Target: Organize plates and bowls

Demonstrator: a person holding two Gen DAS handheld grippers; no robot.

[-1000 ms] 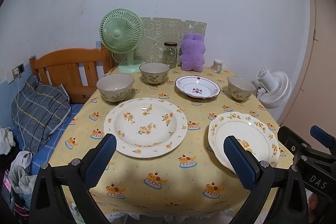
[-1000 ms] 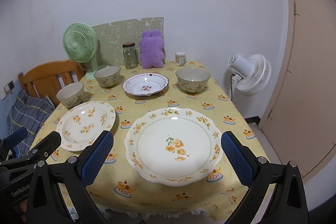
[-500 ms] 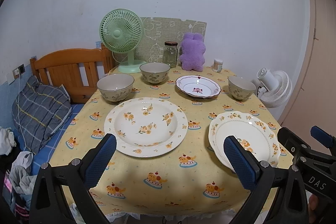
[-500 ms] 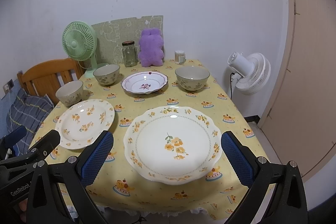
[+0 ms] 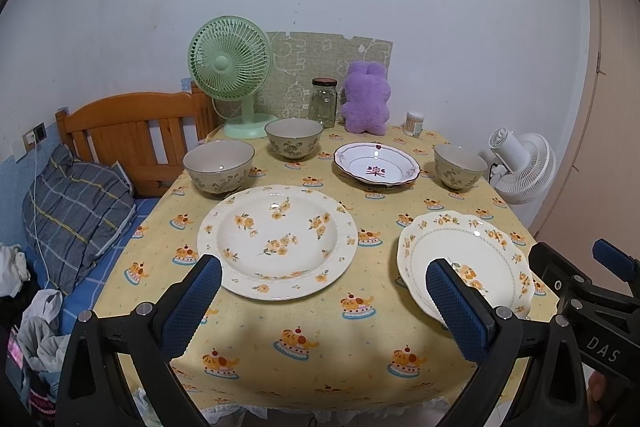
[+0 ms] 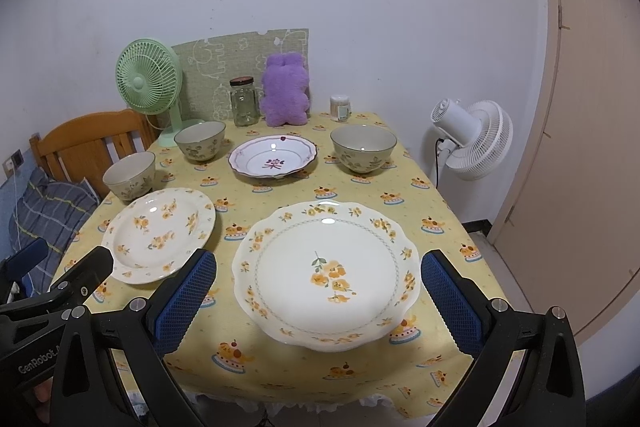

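Note:
On the yellow tablecloth lie a round floral plate [image 5: 277,240] [image 6: 159,234] at the near left and a scalloped floral plate [image 6: 326,270] [image 5: 466,261] at the near right. Behind them stand a red-rimmed dish [image 5: 376,168] [image 6: 273,157] and three floral bowls: left [image 5: 219,165] [image 6: 129,175], back centre [image 5: 293,138] [image 6: 199,140], right [image 5: 460,166] [image 6: 363,147]. My left gripper [image 5: 323,309] hovers open before the round plate, above the table's front edge. My right gripper [image 6: 319,303] is open, its blue pads flanking the scalloped plate's near rim from above.
Along the back wall stand a green fan [image 5: 229,71], a glass jar [image 5: 323,102], a purple plush toy [image 5: 366,97] and a small container [image 5: 414,123]. A wooden chair [image 5: 132,131] and bedding are to the left, a white floor fan [image 6: 474,139] and a door to the right.
Both grippers have drawn back and slightly up; the table sits a little farther off in each view. Nothing on the table has moved.

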